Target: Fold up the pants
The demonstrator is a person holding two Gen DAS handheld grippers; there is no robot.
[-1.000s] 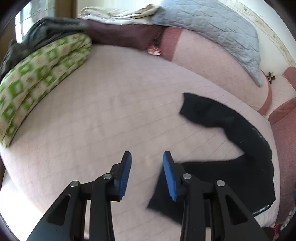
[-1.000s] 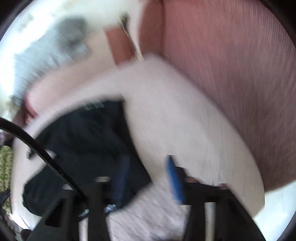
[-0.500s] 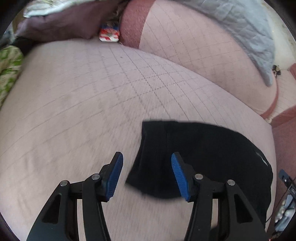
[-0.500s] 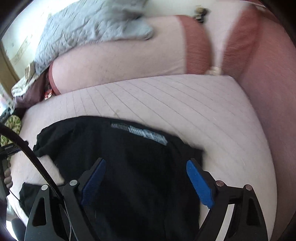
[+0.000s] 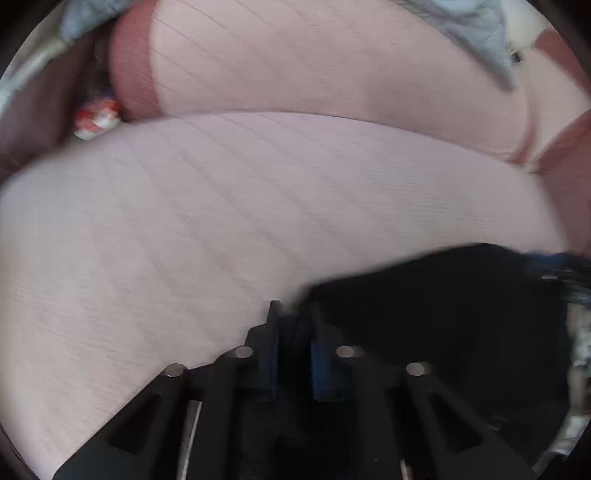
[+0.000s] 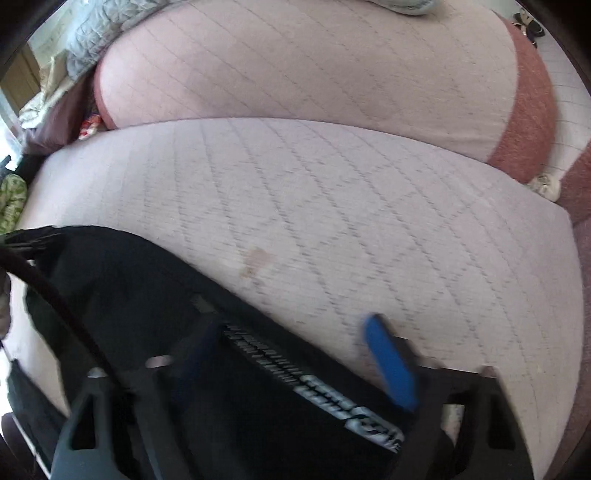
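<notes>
Black fabric pants (image 6: 155, 295) with a white-lettered waistband lie on the pale pink quilted sofa seat (image 6: 332, 206), at 7 o'clock in the right wrist view. Left gripper (image 5: 293, 325): blue pads together, pinching the pants' edge at 6 o'clock. Right gripper (image 6: 291, 332): jaws closing, waistband between them, pads not yet pressing. Grey quilted blanket (image 6: 99, 33) at 11 o'clock.

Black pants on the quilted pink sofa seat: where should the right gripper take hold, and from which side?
Grip the printed waistband edge of the black fabric pants, coming down from above with one pad on each side of it. That band lies flat on the pink quilted seat cushion as a straight, thicker hem. The right gripper already straddles it, jaws closing.
</notes>
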